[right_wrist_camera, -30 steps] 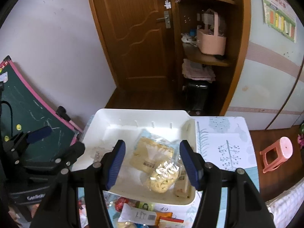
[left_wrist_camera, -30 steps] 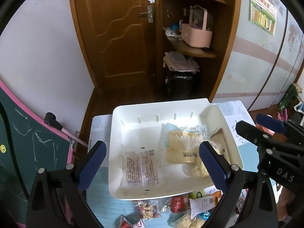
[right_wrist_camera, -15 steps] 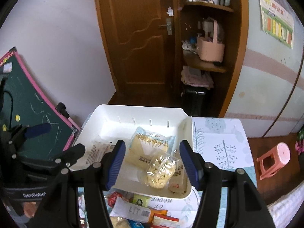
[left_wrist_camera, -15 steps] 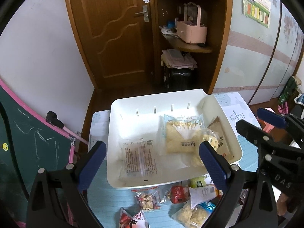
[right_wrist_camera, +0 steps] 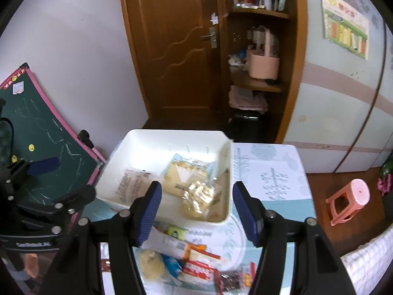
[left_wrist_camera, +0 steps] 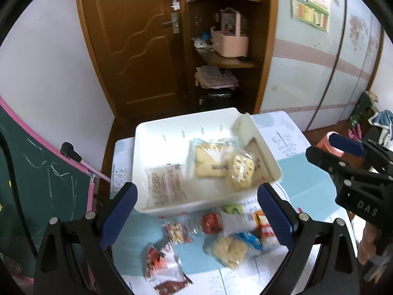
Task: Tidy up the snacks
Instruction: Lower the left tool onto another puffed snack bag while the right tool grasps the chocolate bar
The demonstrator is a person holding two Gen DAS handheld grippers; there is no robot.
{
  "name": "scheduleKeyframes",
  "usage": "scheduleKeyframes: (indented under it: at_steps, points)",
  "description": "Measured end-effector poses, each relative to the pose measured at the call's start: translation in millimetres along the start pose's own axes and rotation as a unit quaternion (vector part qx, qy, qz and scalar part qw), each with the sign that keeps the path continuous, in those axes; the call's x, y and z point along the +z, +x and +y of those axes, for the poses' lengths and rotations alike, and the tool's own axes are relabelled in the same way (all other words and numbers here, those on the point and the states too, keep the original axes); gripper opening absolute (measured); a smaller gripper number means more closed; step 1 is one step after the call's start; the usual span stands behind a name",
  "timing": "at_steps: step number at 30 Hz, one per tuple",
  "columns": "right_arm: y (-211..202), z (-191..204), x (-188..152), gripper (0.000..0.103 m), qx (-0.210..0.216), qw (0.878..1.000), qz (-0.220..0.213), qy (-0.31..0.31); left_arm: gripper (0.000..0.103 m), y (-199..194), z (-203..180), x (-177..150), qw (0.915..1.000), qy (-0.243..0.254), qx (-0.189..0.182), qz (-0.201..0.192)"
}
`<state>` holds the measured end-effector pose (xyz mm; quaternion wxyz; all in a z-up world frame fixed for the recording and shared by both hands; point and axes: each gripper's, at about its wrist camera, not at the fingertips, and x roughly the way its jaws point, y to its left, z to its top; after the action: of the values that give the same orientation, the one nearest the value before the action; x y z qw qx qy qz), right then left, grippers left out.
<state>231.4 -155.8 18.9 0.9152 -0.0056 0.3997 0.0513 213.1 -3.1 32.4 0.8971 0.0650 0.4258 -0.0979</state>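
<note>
White plastic bin point(left_wrist_camera: 267, 157) sits mid-frame on a pale blue patterned table point(left_wrist_camera: 304, 172), holding four clear snack packets point(left_wrist_camera: 167, 184). More packets point(left_wrist_camera: 228, 245) lie loose on the table below it. Behind stand a brown door point(left_wrist_camera: 137, 41), shelves point(left_wrist_camera: 228, 61) and, at left, a chalkboard point(left_wrist_camera: 36, 179). Both grippers, left point(left_wrist_camera: 196, 217) and right point(right_wrist_camera: 196, 212), angle downward over the loose packets, jaws released and holding nothing.

Each black gripper point(left_wrist_camera: 196, 216) has ribbed blue pads point(left_wrist_camera: 273, 216) (silver screws).
</note>
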Motion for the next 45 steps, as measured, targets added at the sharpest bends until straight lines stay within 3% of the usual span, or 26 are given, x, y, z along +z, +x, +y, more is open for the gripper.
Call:
scheduleKeyframes:
  at_steps: [11, 18, 23, 33, 45]
  points:
    - [-50, -22, -47, 0.061, -0.029, 0.999, -0.001, -0.022, 0.098, -49, -40, -37, 0.9993, 0.031, -0.017, -0.011]
    - [-52, -47, -79, 0.061, -0.008, 0.999, 0.030, -0.018, 0.098, -50, -55, -59, 0.9984, 0.032, -0.047, 0.000]
    - [-34, -60, -105, 0.061, -0.003, 0.998, 0.056, -0.011, 0.098, -21, -59, -85, 0.9981, 0.022, -0.048, 0.030]
    - [38, -75, -154, 0.061, 0.005, 0.992, 0.128, 0.008, 0.098, 63, -69, -133, 0.9980, 0.006, 0.027, 0.057]
    - [103, -66, -189, 0.062, 0.016, 0.982, 0.186, 0.003, 0.098, 130, -48, -142, 0.9912, -0.078, 0.012, 0.106]
